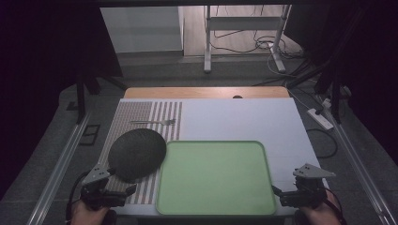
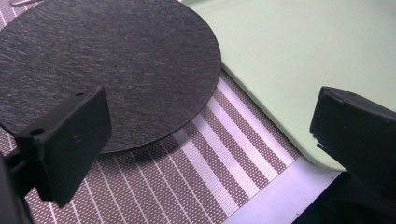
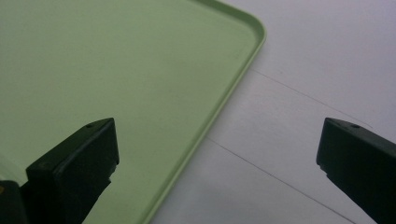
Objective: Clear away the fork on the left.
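A round black slate plate [image 1: 137, 154] lies on a brown striped placemat [image 1: 141, 115], its right edge reaching the green tray [image 1: 216, 180]. A metal fork [image 1: 155, 122] rests on the mat behind the plate. My left gripper [image 1: 123, 193] is at the near left corner, open, nothing between its jaws; in the left gripper view the plate [image 2: 102, 70] lies just ahead, with the tray [image 2: 317, 56] to the right. My right gripper [image 1: 279, 192] sits at the near right, open and empty, over the tray's right rim [image 3: 219, 112].
The white table top [image 1: 244, 119] extends behind and right of the tray, with a wooden strip [image 1: 206, 92] at its far edge. Metal rails [image 1: 56, 168] run along both sides. A power strip [image 1: 320, 118] and cables lie on the floor at right.
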`<move>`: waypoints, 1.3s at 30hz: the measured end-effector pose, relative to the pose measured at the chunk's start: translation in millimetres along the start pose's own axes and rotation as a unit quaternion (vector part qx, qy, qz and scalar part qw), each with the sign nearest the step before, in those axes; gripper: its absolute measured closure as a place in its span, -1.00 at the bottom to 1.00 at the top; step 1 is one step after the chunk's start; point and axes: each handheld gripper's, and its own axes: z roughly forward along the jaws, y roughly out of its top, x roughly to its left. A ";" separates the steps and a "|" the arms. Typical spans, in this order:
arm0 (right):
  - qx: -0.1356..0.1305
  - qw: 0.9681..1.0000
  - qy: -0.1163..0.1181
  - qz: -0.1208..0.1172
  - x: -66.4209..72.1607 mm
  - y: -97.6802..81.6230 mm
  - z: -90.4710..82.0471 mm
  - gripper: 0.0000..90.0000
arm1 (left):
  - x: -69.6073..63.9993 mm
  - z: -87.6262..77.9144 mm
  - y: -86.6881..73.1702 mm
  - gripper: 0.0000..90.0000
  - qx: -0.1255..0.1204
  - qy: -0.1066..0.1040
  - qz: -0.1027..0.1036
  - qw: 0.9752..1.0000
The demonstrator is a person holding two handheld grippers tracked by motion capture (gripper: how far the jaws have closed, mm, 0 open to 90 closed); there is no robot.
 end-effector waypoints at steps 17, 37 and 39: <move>0.003 1.000 0.009 -0.001 -0.8 0.4 1.0 -1.00 | 2.8 0.3 0.0 -0.98 0.005 -0.004 -0.013 1.000; 0.009 1.000 0.010 -0.009 0.7 1.0 2.2 -1.00 | 4.7 10.9 13.6 -1.00 0.024 -0.008 0.001 1.000; 0.009 1.000 0.011 -0.007 0.4 1.0 2.3 -1.00 | 4.8 12.2 14.3 -1.00 0.025 -0.008 0.004 1.000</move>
